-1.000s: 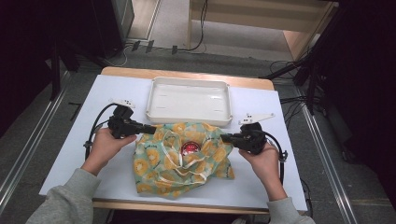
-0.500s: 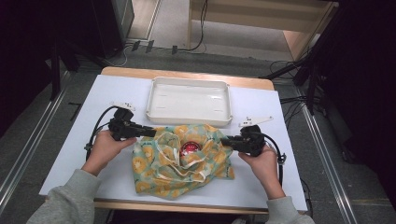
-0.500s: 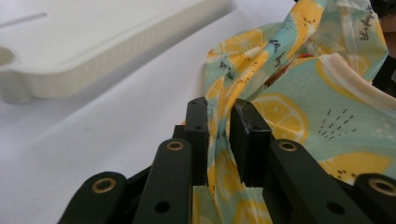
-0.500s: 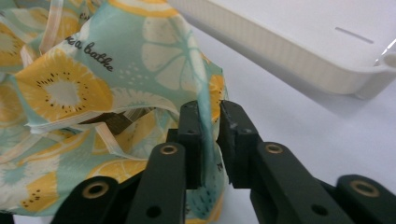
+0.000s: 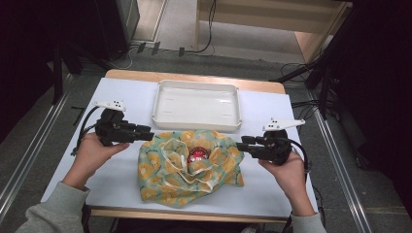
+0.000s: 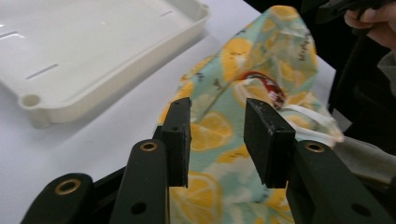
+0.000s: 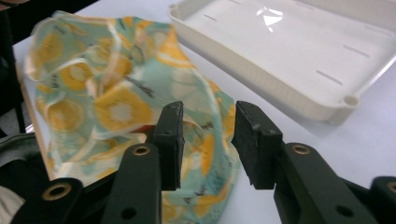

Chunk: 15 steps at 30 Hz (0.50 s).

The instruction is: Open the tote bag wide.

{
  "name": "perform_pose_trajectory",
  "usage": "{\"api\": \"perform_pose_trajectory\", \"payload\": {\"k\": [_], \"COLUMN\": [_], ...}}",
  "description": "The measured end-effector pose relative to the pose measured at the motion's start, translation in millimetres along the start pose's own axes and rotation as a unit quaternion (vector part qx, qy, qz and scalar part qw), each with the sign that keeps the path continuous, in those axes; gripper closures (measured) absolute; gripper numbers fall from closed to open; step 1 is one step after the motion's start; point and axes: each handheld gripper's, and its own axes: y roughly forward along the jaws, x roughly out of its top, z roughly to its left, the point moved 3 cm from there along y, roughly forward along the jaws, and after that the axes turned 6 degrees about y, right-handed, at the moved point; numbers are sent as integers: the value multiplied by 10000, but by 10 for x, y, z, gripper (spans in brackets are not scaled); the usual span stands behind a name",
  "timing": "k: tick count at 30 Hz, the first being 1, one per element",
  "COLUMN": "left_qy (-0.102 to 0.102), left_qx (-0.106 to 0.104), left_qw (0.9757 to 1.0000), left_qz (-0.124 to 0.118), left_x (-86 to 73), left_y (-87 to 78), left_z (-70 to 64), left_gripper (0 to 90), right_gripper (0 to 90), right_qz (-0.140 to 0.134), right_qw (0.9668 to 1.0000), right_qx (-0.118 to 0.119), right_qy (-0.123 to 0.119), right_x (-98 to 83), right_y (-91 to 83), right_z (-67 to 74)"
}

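Note:
A teal cloth (image 5: 165,179) printed with orange slices lies bunched at the table's front middle, folded up around a red round thing (image 5: 198,155). My left gripper (image 5: 148,133) hovers at the cloth's left edge and my right gripper (image 5: 240,143) at its right edge, each pointing inward. Both have just been opening their jaws. In the left gripper view the left gripper (image 6: 217,109) stands open, with the cloth (image 6: 243,56) and red thing (image 6: 264,86) beyond the gap, untouched. In the right gripper view the right gripper (image 7: 205,112) is open above the cloth (image 7: 93,79).
A white tray (image 5: 194,83) stands behind the cloth at the table's back middle, its rim close in the left gripper view (image 6: 116,88) and the right gripper view (image 7: 261,74). Bare white tabletop (image 5: 121,97) lies left and right of it. Cables trail from both grippers.
Both grippers have let go of the cloth's side edges, opened and lifted slightly outward. The cloth has slumped inward and bunched closer around the red thing.

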Motion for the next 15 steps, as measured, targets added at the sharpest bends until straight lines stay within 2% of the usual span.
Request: {"api": "perform_pose_trajectory", "payload": {"k": [2, 3, 8, 15], "left_qy": [20, 93, 198, 214], "left_qx": [4, -42, -150, -250], "left_qw": [10000, 9999, 9996, 9995], "left_qz": [30, 113, 139, 25], "left_x": [-2, -13, -61, -198], "left_y": [-4, -5, 17, 111], "left_z": [-37, -120, -278, -335], "left_gripper": [606, 591, 549, 448], "right_gripper": [655, 661, 667, 634], "right_qz": [-3, 6, 81, 221], "right_qw": [10000, 9999, 9995, 9988], "right_qx": [14, 76, 203, 338], "right_qy": [-32, -80, -206, -286], "right_x": [16, 41, 53, -34], "right_y": [-12, -17, 29, 185], "right_z": [39, 131, 303, 432]}}
